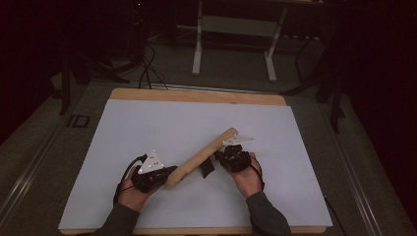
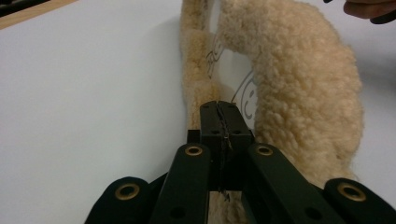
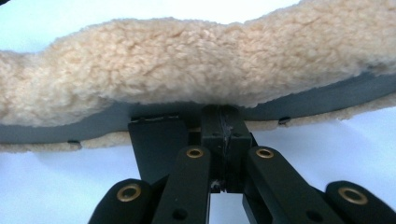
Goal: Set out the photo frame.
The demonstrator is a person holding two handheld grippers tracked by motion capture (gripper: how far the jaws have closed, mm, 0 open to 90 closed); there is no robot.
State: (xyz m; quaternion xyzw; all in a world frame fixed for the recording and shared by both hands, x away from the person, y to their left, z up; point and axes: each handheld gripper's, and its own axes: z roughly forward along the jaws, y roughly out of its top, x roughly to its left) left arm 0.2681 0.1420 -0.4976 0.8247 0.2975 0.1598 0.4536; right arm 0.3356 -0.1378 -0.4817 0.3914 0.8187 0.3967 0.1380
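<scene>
- High view: a long tan fleece-covered strap (image 1: 204, 156) lies on the white sheet (image 1: 147, 128) that covers the wooden table (image 1: 196, 95). Its long axis runs on a diagonal, from the near left end up to the far right end.
- Left gripper (image 1: 167, 176), jaws pressed together, pinches the strap's near left end; the left gripper view shows fleece (image 2: 299, 93) running straight away from the jaws.
- Right gripper (image 1: 222, 153), jaws likewise closed, pinches the strap's edge near its far right end; a dark tab (image 1: 207, 168) hangs off the strap just beside it.
- Right gripper view: the strap (image 3: 187, 70) crosses sideways, grey underside showing.
- Bare sheet stretches wide beyond the strap toward the far edge; less lies between the strap and the near edge.
</scene>
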